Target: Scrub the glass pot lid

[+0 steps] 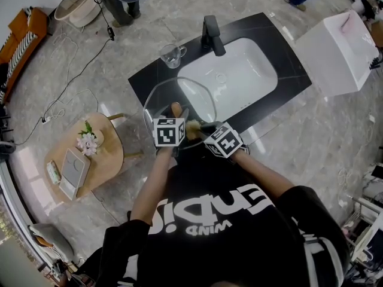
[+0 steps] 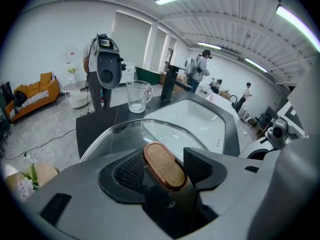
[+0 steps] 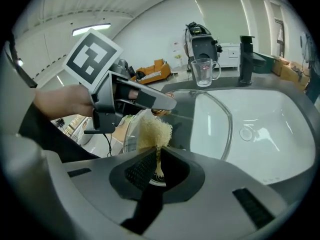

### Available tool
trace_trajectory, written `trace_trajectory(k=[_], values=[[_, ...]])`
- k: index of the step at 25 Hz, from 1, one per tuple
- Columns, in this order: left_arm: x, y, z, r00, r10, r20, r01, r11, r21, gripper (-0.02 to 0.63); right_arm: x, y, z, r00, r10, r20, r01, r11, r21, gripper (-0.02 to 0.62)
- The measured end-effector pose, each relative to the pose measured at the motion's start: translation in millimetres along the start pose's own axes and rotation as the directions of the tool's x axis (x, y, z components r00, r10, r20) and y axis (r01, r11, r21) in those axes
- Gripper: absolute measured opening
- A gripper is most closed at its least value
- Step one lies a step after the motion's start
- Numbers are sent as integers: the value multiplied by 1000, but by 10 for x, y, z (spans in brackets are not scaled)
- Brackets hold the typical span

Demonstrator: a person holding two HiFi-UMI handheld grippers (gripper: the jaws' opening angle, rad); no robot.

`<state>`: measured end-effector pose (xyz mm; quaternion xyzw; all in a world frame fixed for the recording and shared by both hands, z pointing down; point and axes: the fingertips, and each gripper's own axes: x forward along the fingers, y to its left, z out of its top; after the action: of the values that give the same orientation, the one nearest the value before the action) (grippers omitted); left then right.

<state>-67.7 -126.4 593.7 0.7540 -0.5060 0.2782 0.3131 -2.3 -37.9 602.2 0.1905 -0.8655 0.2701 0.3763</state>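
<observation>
The glass pot lid [image 1: 179, 97] is held tilted above the black counter, over the sink's left edge. My left gripper [image 1: 175, 119] is shut on the lid's oval wood-topped knob [image 2: 165, 165], which sits between its two black pads [image 2: 131, 171]. Through the lid's glass [image 2: 125, 134] I see the basin. My right gripper [image 1: 200, 129] is shut on a pale yellow fibrous scrubber [image 3: 154, 131]. The scrubber [image 1: 192, 126] is up against the lid [image 3: 200, 126] just below the knob [image 3: 159, 112], right beside the left gripper [image 3: 150, 100].
A white basin [image 1: 239, 76] is set in the black counter [image 1: 149, 76], with a black faucet [image 1: 212, 34] behind it and a glass mug [image 1: 172, 54] to its left. A small wooden table [image 1: 114, 154] stands at the left, and a white box [image 1: 338, 52] at the right.
</observation>
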Motion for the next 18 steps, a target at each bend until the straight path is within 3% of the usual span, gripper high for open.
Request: trace_trajectory(k=[11,18], values=[[2,3,9,1000,5,1,-5,1000,-12,255,239,226,163,999,37,-29,-39,996,-79,29],[4,9,5,1000,10,4,-10,1000,-15,253,333,225,174,999,19,-31,-22,993,-119,29]])
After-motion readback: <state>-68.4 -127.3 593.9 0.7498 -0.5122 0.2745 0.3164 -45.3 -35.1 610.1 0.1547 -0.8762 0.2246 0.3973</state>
